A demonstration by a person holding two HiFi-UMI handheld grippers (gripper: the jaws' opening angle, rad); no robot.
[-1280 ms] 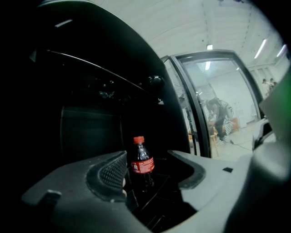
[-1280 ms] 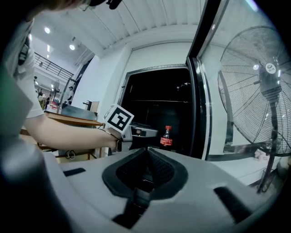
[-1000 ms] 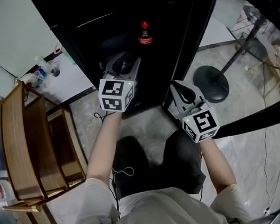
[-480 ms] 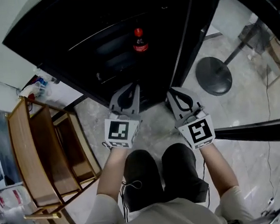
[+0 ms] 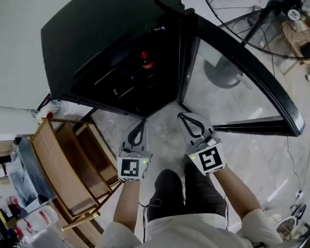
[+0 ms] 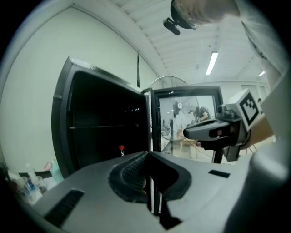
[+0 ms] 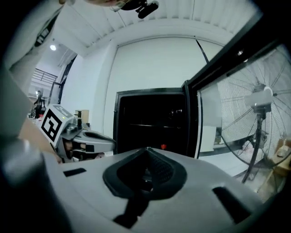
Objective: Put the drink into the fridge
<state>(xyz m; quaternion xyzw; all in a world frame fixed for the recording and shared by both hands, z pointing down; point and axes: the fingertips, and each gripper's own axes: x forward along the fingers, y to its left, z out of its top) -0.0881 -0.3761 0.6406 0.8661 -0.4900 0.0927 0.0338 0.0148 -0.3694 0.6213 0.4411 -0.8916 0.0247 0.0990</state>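
The drink [image 5: 144,59], a dark bottle with a red cap, stands upright on a shelf inside the open black fridge [image 5: 101,40]. Its cap shows small in the left gripper view [image 6: 121,149] and the right gripper view [image 7: 163,147]. My left gripper [image 5: 142,120] hangs in front of the fridge, well short of the bottle, shut with nothing in it [image 6: 148,154]. Beside it my right gripper [image 5: 181,115] is also shut and empty [image 7: 148,150]. Both point toward the fridge opening.
The fridge's glass door [image 5: 231,83] stands swung open to the right, its lower edge near my right gripper. A wooden shelf unit [image 5: 68,169] stands to the left. A standing fan [image 5: 253,8] and its round base [image 5: 223,73] are behind the door.
Both grippers have drawn back out of the fridge toward the person. The left jaws have come together. The drink stays on the shelf, now farther away.
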